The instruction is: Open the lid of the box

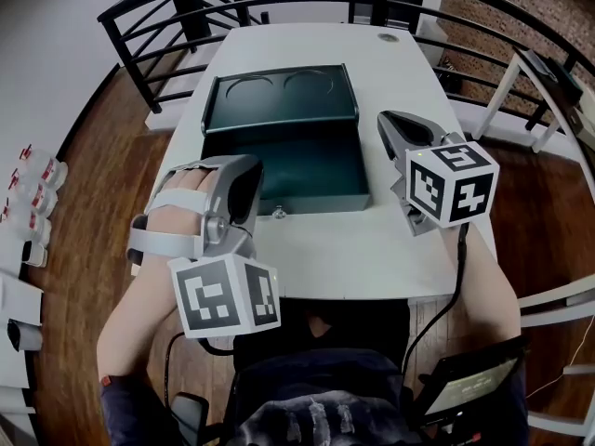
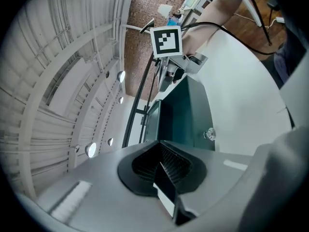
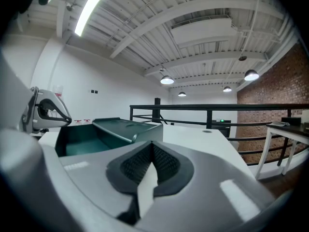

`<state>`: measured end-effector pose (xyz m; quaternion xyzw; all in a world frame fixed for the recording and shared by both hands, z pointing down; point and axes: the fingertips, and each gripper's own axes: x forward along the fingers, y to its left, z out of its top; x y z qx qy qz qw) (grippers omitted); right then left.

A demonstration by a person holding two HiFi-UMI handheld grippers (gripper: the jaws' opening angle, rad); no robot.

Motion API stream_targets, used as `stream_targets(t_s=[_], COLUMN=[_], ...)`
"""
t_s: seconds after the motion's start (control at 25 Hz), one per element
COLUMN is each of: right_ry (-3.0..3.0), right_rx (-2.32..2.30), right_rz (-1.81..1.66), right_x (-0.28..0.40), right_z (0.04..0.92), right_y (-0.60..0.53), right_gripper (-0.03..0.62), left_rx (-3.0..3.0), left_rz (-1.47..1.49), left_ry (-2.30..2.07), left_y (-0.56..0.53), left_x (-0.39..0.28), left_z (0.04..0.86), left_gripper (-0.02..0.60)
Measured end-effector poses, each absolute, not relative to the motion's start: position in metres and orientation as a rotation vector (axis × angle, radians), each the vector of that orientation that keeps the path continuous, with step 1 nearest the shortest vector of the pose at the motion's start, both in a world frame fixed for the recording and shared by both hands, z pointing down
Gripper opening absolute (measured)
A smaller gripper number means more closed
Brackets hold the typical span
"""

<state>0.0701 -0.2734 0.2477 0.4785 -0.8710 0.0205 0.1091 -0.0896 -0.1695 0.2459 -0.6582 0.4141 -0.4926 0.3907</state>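
A dark green metal box (image 1: 279,170) stands open on the white table (image 1: 372,254). Its lid (image 1: 279,96) is swung back past upright, and a small lock knob (image 1: 276,212) sits on the front wall. My left gripper (image 1: 244,182) hovers at the box's front left corner, jaws shut and empty. My right gripper (image 1: 395,124) is just off the box's right side, also shut on nothing. The left gripper view looks across the box (image 2: 188,115) to the right gripper's marker cube (image 2: 166,40). In the right gripper view the box (image 3: 82,137) and lid (image 3: 128,127) lie left of the jaws.
A black railing (image 1: 167,12) curves round the far and left sides of the table. A white table or chair frame (image 1: 548,91) stands at the right. Small bottles (image 1: 37,179) lie on the wooden floor at the left. A cable (image 1: 456,286) hangs from the right gripper.
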Motion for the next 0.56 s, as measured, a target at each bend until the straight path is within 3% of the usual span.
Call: stream_targets(t_s=[0.56], right_ry=[-2.566], right_rx=[1.406], right_rz=[0.073], right_x=[0.0670], right_z=[0.2484], right_y=[-0.2716], right_gripper=[0.005], left_rx=[-1.642], left_rz=[-1.249], left_ry=[1.047], left_y=[-0.1691], left_x=[-0.0914], left_z=[0.2452], left_gripper=[0.017])
